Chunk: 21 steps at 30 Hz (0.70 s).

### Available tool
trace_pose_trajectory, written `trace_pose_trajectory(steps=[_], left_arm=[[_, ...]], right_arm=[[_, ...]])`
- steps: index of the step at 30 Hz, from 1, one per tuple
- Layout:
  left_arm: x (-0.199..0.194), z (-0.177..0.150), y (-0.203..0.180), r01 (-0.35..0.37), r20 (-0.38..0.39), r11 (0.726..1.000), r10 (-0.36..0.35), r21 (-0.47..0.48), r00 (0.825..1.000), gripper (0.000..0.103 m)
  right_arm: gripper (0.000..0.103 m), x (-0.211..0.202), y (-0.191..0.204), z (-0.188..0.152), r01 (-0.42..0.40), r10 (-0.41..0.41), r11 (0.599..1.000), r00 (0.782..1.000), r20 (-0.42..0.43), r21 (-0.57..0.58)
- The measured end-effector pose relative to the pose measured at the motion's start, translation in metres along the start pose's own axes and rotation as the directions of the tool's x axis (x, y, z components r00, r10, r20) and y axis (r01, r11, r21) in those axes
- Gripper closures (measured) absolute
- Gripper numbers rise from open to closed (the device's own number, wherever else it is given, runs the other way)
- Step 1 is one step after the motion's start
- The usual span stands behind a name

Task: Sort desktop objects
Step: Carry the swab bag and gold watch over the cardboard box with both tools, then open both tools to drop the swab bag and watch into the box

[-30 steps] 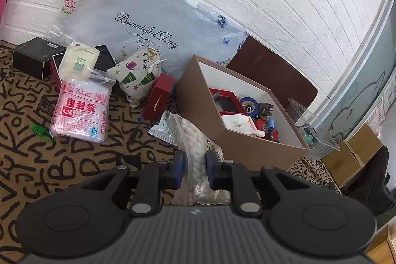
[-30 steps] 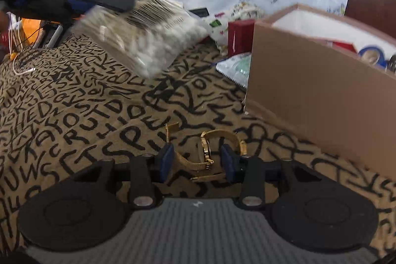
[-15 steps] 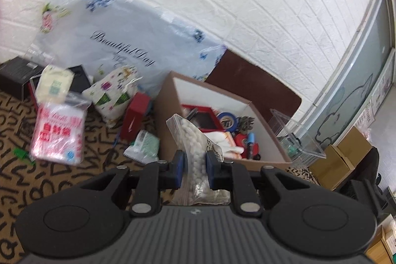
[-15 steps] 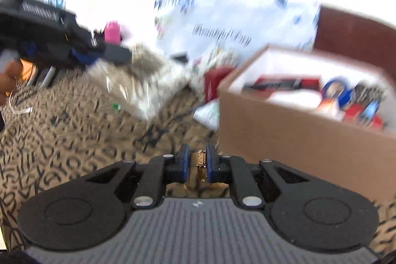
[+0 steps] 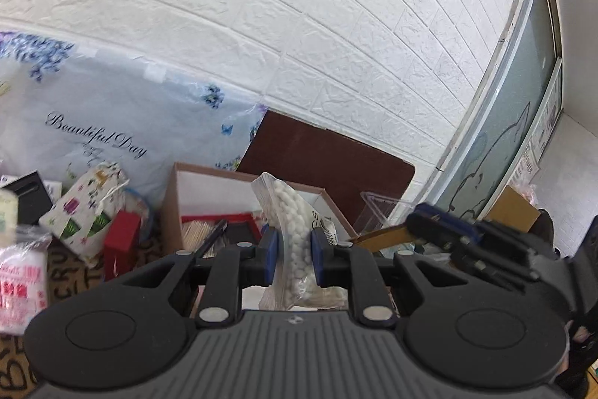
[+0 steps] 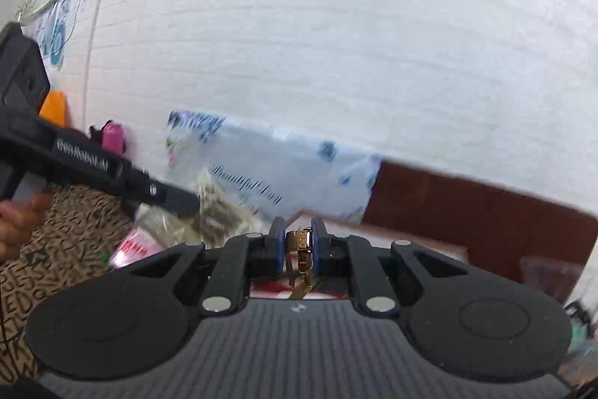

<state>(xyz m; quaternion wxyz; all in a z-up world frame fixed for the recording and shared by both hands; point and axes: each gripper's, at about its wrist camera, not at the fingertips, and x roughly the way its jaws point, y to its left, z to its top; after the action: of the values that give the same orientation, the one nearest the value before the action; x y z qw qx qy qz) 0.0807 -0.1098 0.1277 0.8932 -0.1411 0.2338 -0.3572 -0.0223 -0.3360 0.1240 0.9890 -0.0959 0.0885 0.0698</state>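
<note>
Both grippers lifted: left gripper (image 5: 292,258) clenches cotton-ball bag (image 5: 295,242), right gripper (image 6: 298,251) gold watch (image 6: 301,243); box (image 5: 209,197) left-view only.

Ahead of the left jaws, the open cardboard box (image 5: 175,208) is already crowded inside. The clear plastic container (image 5: 377,212) and the right gripper (image 5: 429,223) block the right side.
</note>
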Motion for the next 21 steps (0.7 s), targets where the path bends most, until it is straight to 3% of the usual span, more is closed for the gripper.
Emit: trace_pose_trajectory(steps=[7,14,15,17,18,19,20,21], left_arm=[[0.051,0.006,-0.003,0.010,-0.041,1.000,-0.009,0.003,0.999,0.084],[0.106,-0.025,0.011,-0.024,-0.138,1.000,0.025,0.012,0.990,0.083],[0.111,-0.030,0.012,-0.024,-0.149,0.999,0.027,0.021,0.989,0.076],[0.115,-0.037,0.014,-0.023,-0.166,0.999,0.029,0.036,0.986,0.040],[0.115,-0.039,0.013,-0.030,-0.164,0.998,0.038,0.050,0.986,0.015],[0.113,-0.042,0.011,-0.040,-0.147,0.997,0.051,0.073,0.988,0.003],[0.110,-0.043,0.009,-0.057,-0.123,0.994,0.069,0.097,0.990,0.001],[0.107,-0.042,0.007,-0.077,-0.105,0.990,0.089,0.116,0.990,0.000]], right_arm=[[0.091,0.022,-0.031,0.014,0.078,-0.078,0.997,0.997,0.007,-0.005],[0.091,0.075,-0.048,-0.043,0.082,-0.065,0.990,0.988,-0.143,0.116],[0.090,0.084,-0.050,-0.053,0.083,-0.059,0.987,0.984,-0.169,0.138],[0.087,0.100,-0.052,-0.074,0.078,-0.038,0.983,0.972,-0.230,0.165],[0.083,0.104,-0.053,-0.083,0.085,-0.038,0.982,0.965,-0.260,0.171],[0.070,0.106,-0.052,-0.090,0.098,-0.049,0.980,0.960,-0.275,0.170],[0.059,0.106,-0.052,-0.096,0.111,-0.062,0.980,0.960,-0.274,0.167],[0.055,0.105,-0.052,-0.100,0.123,-0.075,0.978,0.960,-0.271,0.167]])
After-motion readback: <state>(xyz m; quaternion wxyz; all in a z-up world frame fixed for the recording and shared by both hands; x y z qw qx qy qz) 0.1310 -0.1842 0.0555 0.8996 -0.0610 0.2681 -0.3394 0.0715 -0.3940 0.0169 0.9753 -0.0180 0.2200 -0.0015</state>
